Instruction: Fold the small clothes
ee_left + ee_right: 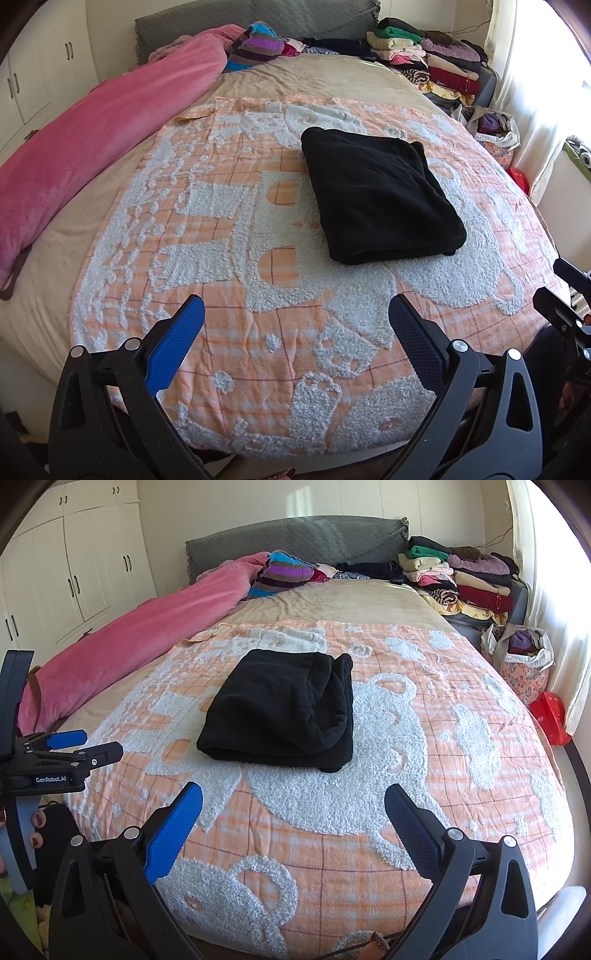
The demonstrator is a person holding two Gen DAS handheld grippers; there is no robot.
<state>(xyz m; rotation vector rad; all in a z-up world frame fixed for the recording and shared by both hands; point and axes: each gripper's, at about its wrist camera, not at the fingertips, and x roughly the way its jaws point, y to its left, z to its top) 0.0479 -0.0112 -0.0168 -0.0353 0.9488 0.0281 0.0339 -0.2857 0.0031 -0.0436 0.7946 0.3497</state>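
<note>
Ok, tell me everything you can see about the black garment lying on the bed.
The black garment is folded into a thick, roughly rectangular bundle and looks like soft, fleecy fabric. Several layers show along its right edge, where the folds curl over each other. It lies flat near the middle of the orange-and-white blanket on the bed, touching nothing but that blanket. Both the left gripper and the right gripper are open and clear of it.

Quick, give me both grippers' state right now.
Left gripper: open, holding nothing.
Right gripper: open, holding nothing.
The folded black garment lies untouched.
</note>
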